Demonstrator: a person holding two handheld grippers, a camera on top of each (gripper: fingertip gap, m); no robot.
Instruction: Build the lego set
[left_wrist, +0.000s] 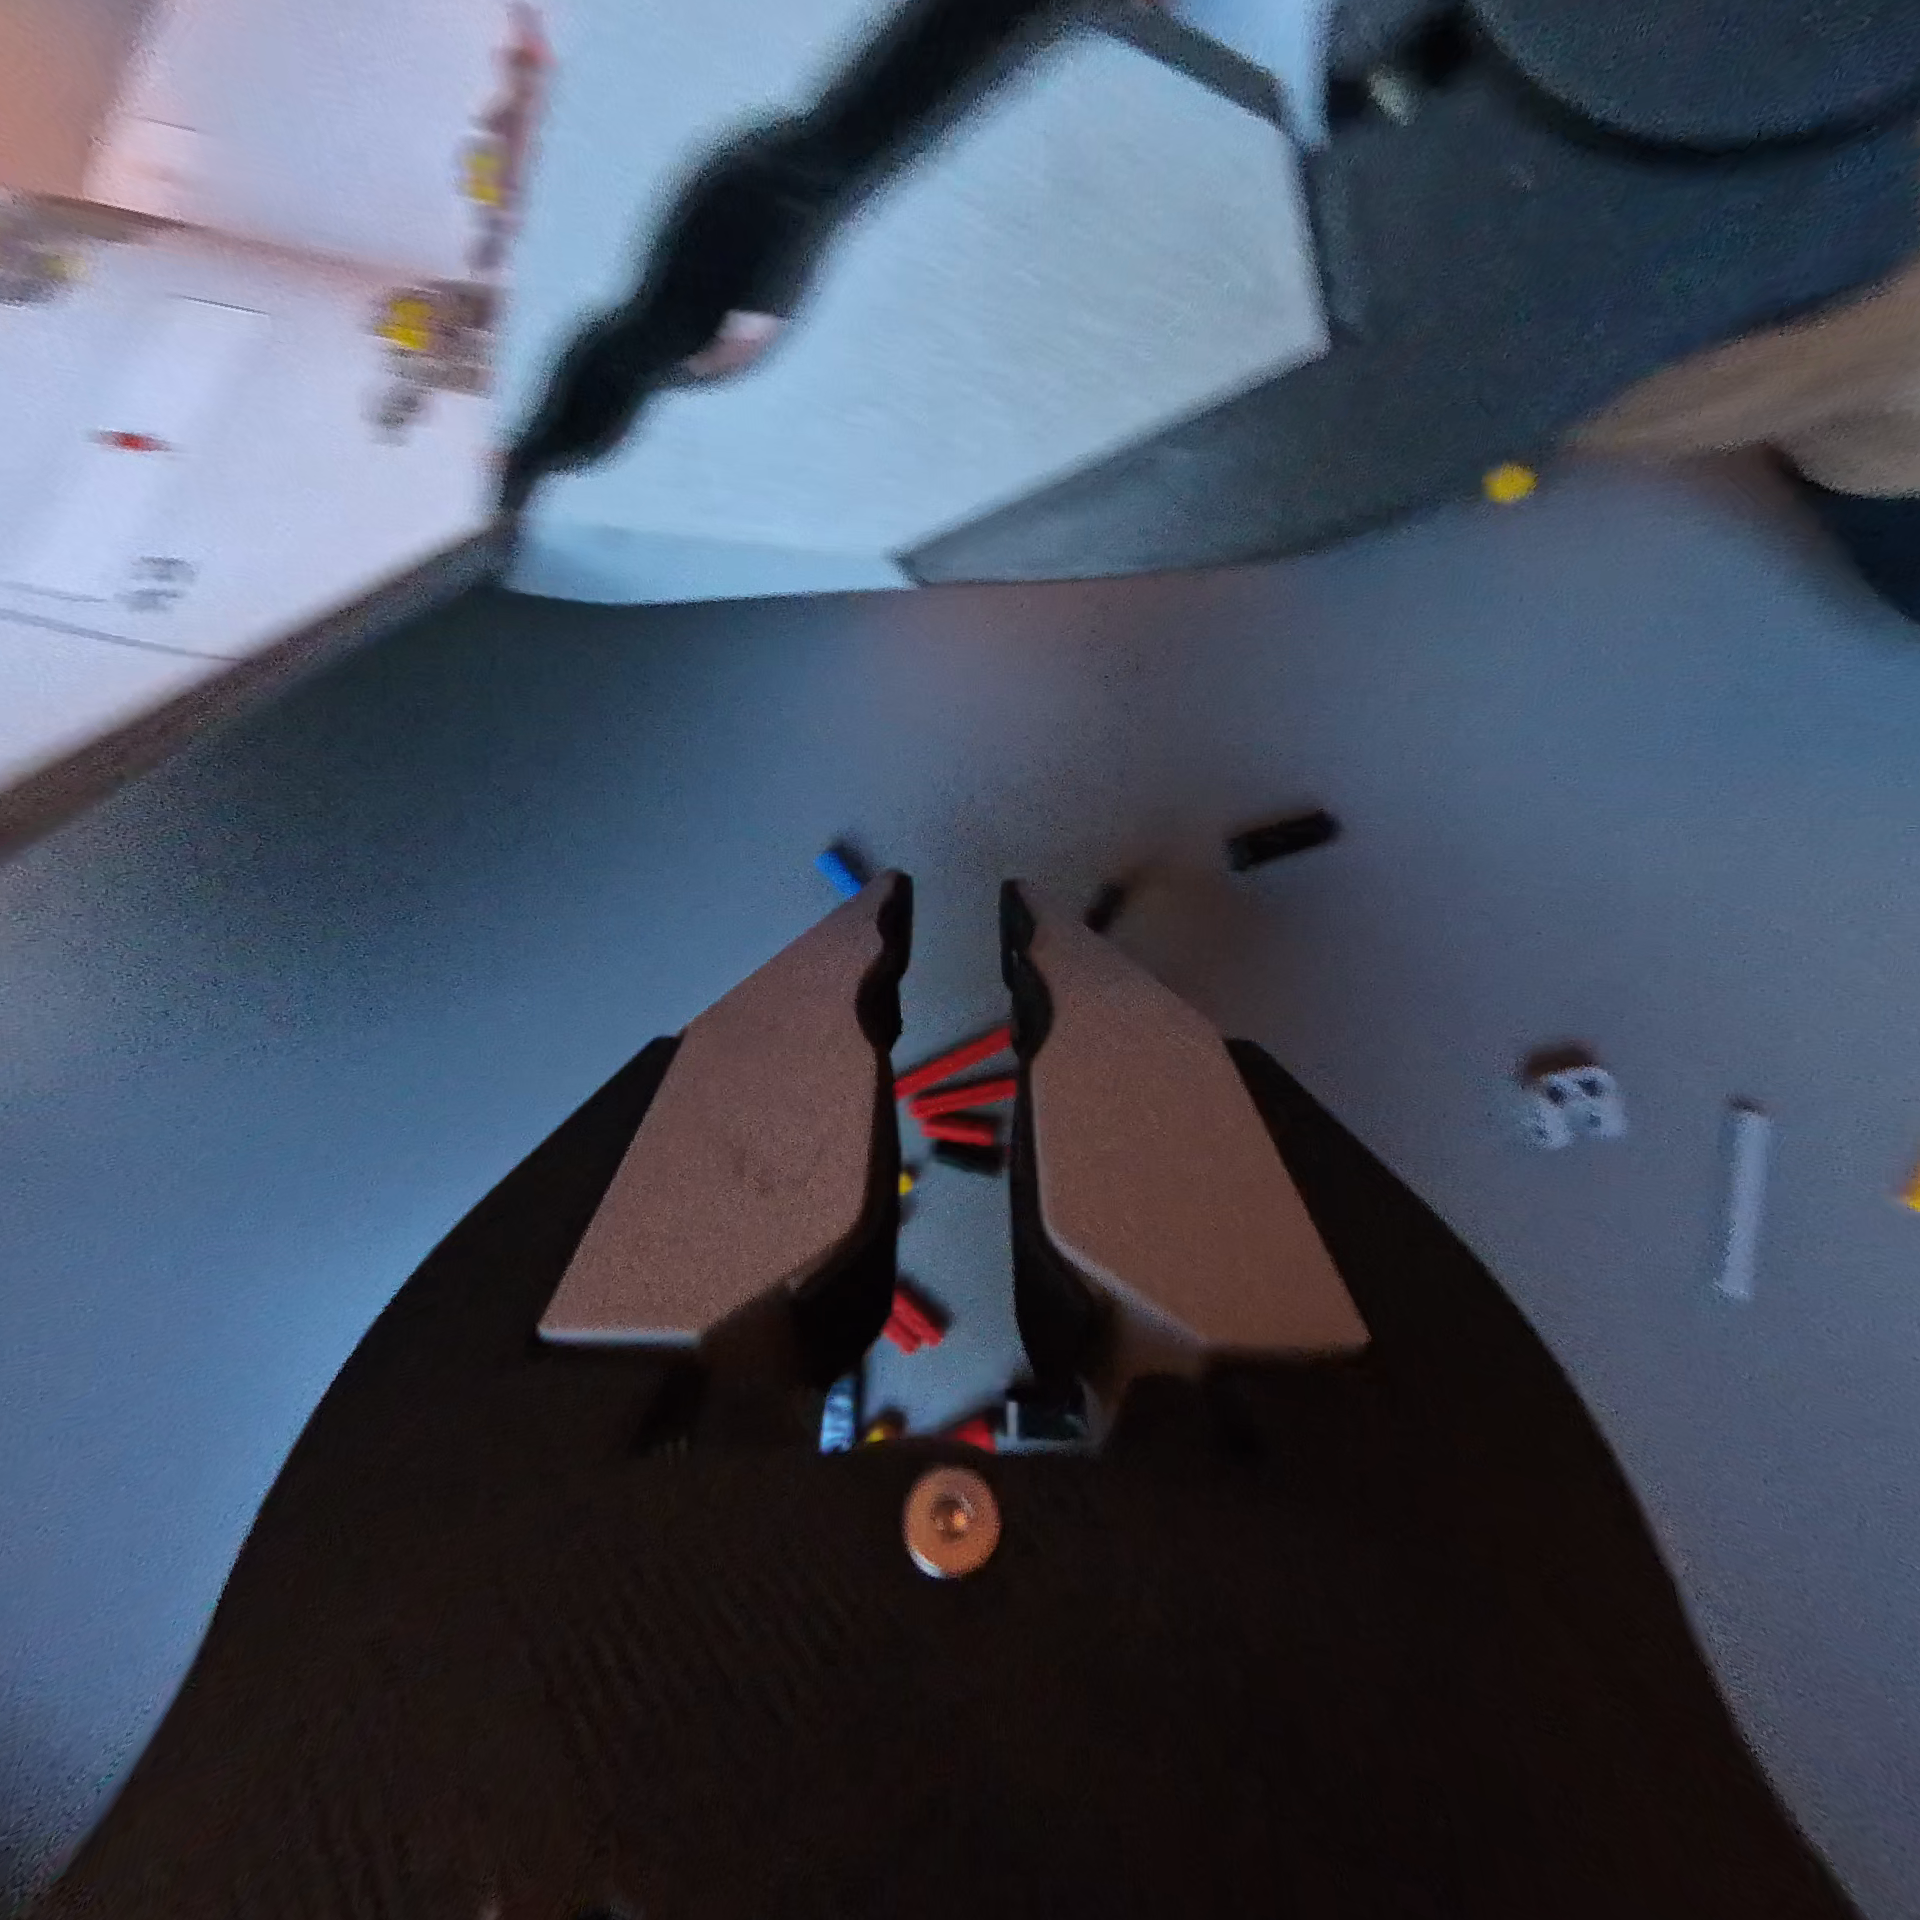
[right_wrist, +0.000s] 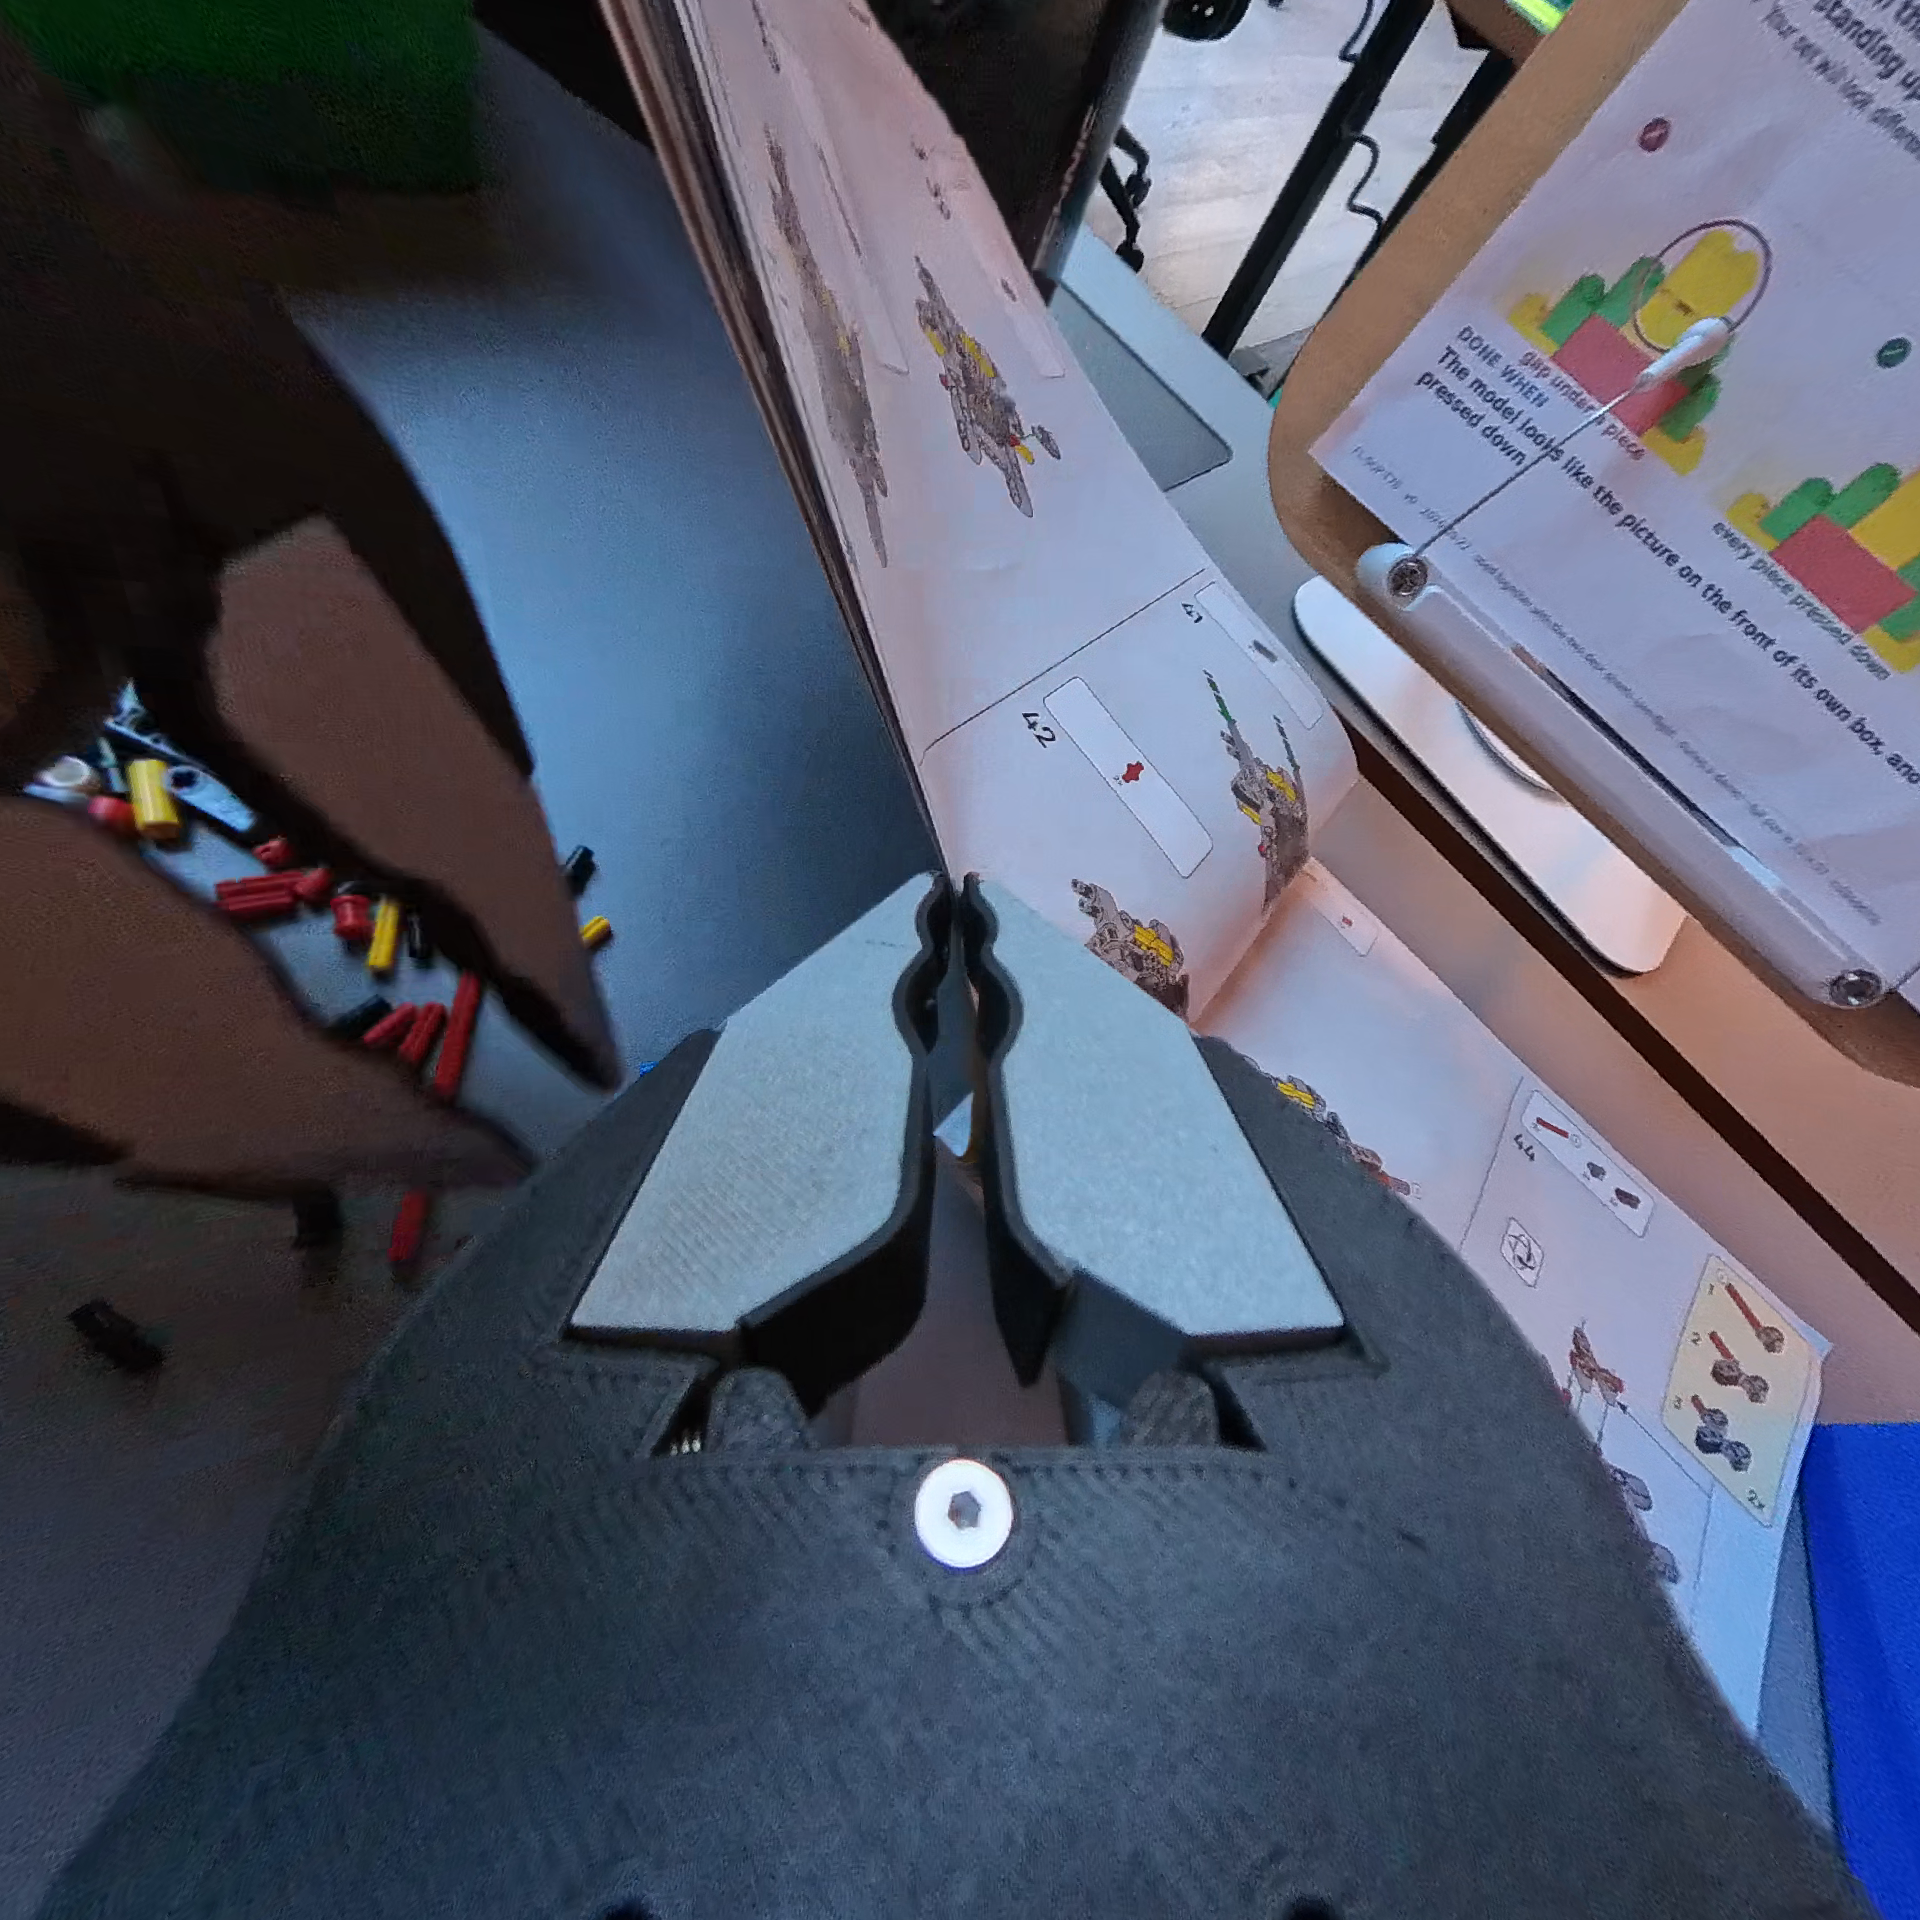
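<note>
Grey tabletop (left_wrist: 416, 1039): left gripper (left_wrist: 956, 904) narrowly parted, bare; right gripper (right_wrist: 956, 902) closed beside booklet (right_wrist: 1091, 727).

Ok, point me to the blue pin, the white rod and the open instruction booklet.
blue pin (left_wrist: 840, 869), left wrist view, on its visible end beside the left fingertip.
white rod (left_wrist: 1742, 1195), left wrist view, mid-shaft.
instruction booklet (right_wrist: 1049, 582), right wrist view, bare part of the raised page.

Showing on the left gripper (left_wrist: 956, 899) flat tan finger plates with wavy black inner edges, a black ribbed body, a copper-toned hex screw (left_wrist: 951, 1519) at six o'clock. Showing on the right gripper (right_wrist: 957, 896) grey plates, a white screw (right_wrist: 963, 1512).
</note>
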